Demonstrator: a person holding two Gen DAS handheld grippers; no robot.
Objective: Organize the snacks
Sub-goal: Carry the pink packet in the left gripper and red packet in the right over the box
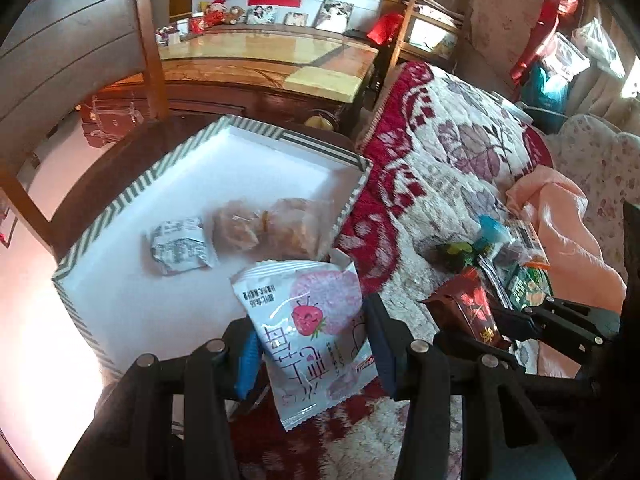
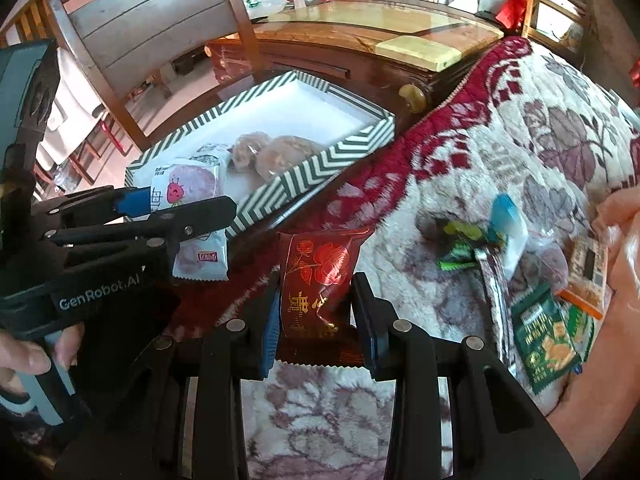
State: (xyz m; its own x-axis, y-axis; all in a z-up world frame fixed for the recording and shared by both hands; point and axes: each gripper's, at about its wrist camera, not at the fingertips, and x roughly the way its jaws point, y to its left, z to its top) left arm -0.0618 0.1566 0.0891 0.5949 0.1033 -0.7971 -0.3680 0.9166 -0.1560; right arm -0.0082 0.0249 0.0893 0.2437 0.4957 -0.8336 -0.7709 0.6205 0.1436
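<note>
The left gripper (image 1: 310, 344) pinches a white strawberry packet (image 1: 308, 320) low on its body, holding it over the near corner of the striped box (image 1: 132, 188), where two clear bags of pastry (image 1: 268, 226) and a small silver packet (image 1: 180, 246) already lie. The right gripper (image 2: 316, 320) clamps a dark red rose packet (image 2: 320, 276) above the blanket (image 2: 500, 128). Both packets look light, puffy and slippery, probably crushable inside, so a gentle grip on the sealed edge would suit best. More snacks (image 2: 536, 280) wait on the blanket.
</note>
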